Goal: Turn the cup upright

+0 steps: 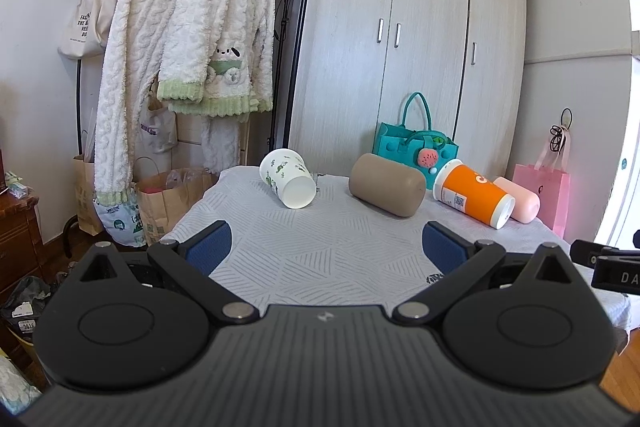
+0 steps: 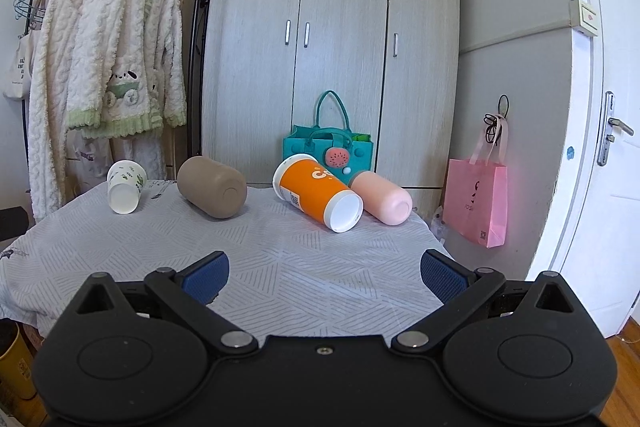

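Observation:
Several cups lie on their sides in a row at the far end of the table with a pale patterned cloth [image 1: 320, 251] [image 2: 280, 259]. From left: a white cup with green prints [image 1: 287, 183] [image 2: 125, 186], a tan cup [image 1: 386, 190] [image 2: 212, 191], an orange cup with white ends [image 1: 474, 194] [image 2: 318, 195], and a pink cup [image 1: 518, 203] [image 2: 382, 198]. My left gripper [image 1: 326, 247] is open and empty, held over the near part of the cloth. My right gripper [image 2: 324, 277] is open and empty, also well short of the cups.
A teal bag [image 1: 416, 143] [image 2: 330, 147] stands behind the cups against a wardrobe [image 2: 332, 47]. A clothes rack with fluffy robes [image 1: 192, 39] is at the left. A pink bag [image 2: 478, 203] hangs at the right beside a white door [image 2: 600, 107].

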A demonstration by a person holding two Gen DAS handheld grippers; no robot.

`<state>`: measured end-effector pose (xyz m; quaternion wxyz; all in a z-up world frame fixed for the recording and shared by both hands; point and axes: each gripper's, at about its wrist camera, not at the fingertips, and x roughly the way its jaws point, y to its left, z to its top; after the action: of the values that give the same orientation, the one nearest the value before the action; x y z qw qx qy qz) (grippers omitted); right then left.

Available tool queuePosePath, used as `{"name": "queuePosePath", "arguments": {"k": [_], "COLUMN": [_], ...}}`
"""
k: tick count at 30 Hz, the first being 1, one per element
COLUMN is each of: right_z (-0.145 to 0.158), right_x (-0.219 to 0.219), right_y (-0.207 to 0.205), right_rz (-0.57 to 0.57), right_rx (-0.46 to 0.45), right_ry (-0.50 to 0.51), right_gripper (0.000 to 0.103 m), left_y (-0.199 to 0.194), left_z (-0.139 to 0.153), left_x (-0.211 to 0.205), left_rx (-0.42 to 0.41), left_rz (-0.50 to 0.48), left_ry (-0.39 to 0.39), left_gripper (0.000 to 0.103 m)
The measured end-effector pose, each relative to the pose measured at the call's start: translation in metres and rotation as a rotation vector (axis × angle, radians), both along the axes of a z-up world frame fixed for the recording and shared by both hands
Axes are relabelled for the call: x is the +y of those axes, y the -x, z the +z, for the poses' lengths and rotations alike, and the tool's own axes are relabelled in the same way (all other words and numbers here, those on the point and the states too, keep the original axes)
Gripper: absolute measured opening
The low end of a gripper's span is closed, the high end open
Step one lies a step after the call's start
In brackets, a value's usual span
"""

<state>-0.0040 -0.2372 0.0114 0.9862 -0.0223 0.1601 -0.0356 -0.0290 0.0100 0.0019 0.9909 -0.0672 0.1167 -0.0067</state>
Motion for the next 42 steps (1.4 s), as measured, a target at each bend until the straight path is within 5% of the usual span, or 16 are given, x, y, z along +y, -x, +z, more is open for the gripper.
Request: {"name": "queuePosePath", "arguments": {"k": [18,28,38,42], "right_z": [0.000,0.047,0.068,0.063], "right_x": [-0.002,-0.016,0.033,0.065], "right_y": [-0.003,-0.046,-0.119,-0.140], "right_rz": [0.024,0.432,0.743,0.781], "right_rx": [0.015,0.119,0.321,0.350], "right_ry": [-0.009,-0.173,-0.194,-0.118], "right_gripper": [0.103,0.103,0.103,0.103], "left_y": [-0.005,-0.030,-0.098,-0.130], "left_z": [-0.001,0.031,0.050,0.046], "left_x": [-0.001,0.028,0.070,0.085], "left_rx": [0.033,0.096,0.207,0.254], "left_rz": [0.002,-0.011,-0.055,-0.075], "left_ry": [-0.012,0.015,0.046,0.075], "left_gripper": [0.103,0.103,0.103,0.103]}}
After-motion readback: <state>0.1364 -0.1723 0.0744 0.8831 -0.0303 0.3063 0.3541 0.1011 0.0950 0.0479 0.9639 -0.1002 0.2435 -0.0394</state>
